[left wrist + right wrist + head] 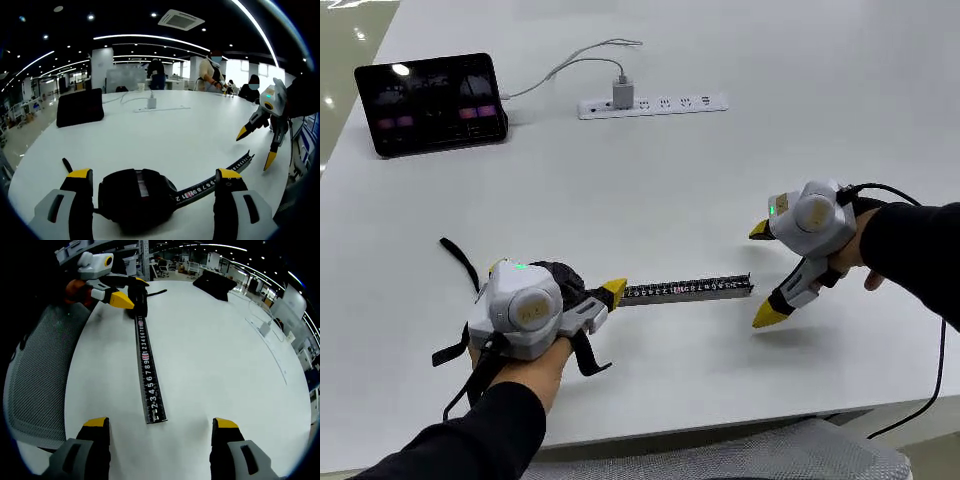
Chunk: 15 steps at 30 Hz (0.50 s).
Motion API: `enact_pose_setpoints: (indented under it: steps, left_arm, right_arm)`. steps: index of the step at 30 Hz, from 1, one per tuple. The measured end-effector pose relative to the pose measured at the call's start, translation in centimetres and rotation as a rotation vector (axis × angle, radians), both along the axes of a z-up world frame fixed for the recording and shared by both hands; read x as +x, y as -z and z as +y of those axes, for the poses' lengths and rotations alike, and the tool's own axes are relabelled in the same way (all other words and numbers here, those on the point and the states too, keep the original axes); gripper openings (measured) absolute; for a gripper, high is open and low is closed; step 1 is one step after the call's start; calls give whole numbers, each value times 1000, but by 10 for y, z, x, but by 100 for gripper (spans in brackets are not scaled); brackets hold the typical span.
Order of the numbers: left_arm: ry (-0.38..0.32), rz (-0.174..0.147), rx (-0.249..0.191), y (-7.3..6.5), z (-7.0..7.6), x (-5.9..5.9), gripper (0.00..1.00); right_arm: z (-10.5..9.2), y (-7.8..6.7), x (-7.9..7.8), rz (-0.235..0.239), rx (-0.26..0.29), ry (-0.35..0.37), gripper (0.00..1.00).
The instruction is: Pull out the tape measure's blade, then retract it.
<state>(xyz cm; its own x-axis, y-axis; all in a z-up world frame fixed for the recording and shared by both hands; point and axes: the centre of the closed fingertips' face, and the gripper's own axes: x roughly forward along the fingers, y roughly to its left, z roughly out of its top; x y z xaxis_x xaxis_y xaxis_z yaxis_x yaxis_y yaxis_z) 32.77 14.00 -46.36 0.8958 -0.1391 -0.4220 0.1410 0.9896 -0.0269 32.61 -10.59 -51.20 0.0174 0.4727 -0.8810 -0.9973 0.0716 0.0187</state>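
Left hand-held gripper [556, 278] is wide open, with its jaws straddling the black tape measure case [137, 197]. The case sits closer to one jaw, with a clear gap on the blade side. Blade [688, 290] is pulled out and lies flat on the white tabletop [720, 180], running toward the right hand-held gripper [764, 272]. That gripper is also wide open and holding nothing, and the blade's end lies just ahead of its yellow tips, not touching. Tablet [430, 102] and power strip [653, 104] are at the far side.

tape measure [137, 200] 1 | claws 2: left claw [556, 278], right claw [763, 274] | tablet [430, 102] 1 | power strip [655, 104] 1 | charger [622, 93] 1
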Motion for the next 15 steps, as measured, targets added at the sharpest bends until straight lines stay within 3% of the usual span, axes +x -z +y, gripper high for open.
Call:
enact_pose_setpoints:
  steps: [8,15]
  left_arm:
    - [-5,13,-10,6,7,0,99]
    - [-12,8,-20,5,10,-1,99]
  right_arm:
    - [6,3,-4,10,6,-37,51]
    - [9,4,-2,-12,-1,-53,37]
